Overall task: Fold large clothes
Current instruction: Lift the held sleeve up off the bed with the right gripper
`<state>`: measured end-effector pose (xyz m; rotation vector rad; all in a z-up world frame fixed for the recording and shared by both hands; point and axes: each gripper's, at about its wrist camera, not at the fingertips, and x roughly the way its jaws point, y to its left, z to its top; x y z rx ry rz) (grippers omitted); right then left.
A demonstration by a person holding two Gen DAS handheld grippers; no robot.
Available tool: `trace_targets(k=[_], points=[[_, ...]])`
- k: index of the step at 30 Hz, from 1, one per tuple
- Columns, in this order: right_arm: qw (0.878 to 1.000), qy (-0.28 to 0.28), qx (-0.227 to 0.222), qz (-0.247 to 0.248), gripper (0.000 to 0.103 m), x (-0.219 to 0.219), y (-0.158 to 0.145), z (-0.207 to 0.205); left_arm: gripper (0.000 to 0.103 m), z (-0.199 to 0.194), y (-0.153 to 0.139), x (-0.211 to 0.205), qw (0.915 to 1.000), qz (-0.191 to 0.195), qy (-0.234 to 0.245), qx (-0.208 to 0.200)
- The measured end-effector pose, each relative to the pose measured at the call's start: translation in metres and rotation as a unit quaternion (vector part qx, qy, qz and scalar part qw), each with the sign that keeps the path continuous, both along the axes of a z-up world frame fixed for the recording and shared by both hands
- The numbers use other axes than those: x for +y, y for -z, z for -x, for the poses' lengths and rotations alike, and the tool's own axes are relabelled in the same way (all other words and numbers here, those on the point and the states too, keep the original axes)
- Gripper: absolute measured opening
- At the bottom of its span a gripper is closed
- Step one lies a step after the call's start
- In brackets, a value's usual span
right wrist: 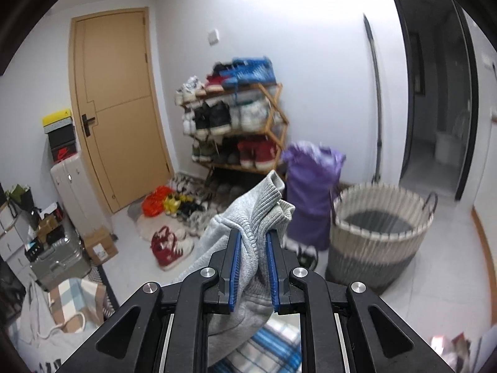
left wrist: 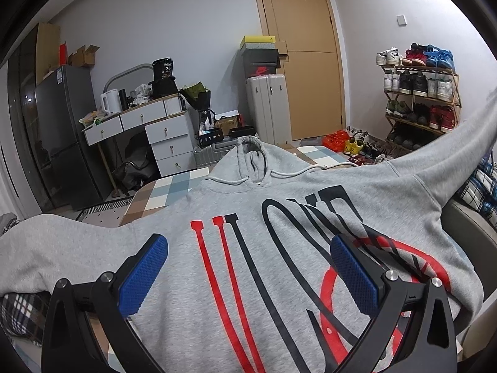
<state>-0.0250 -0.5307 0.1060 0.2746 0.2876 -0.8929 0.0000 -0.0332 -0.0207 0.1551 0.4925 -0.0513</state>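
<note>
Jaws: right gripper [right wrist: 252, 267] clamps hoodie [left wrist: 248, 233] cuff [right wrist: 264, 205]; left gripper [left wrist: 248, 267] spread.

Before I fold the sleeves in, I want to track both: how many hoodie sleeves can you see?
2. The left sleeve lies flat on the table. The right sleeve is lifted, its cuff clamped in the right hand-held gripper.

Hoodie [left wrist: 248, 233] hem cut off by bottom edge, left wrist view; right sleeve [left wrist: 450, 143] end runs out at frame edge. Right wrist view: shoe rack [right wrist: 236, 124], basket [right wrist: 379, 233] blurred; cuff [right wrist: 257, 217] partly hidden btw tool pads.
</note>
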Motion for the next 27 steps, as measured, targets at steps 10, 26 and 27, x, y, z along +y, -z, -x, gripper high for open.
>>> trace_targets(k=[10, 26, 27], points=[[0.998, 0.027, 0.029, 0.044, 0.015, 0.012, -0.023, -0.032, 0.102, 0.003, -0.002, 0.012, 0.9999, -0.001, -0.005, -0.010], [0.994, 0.006, 0.040, 0.107, 0.015, 0.066, -0.093, -0.090, 0.102, -0.003, -0.004, 0.049, 0.9992, 0.011, -0.039, -0.004], [0.994, 0.007, 0.022, 0.111, 0.015, 0.073, -0.104, -0.089, 0.102, -0.002, -0.005, 0.049, 0.9992, 0.014, -0.038, -0.005]])
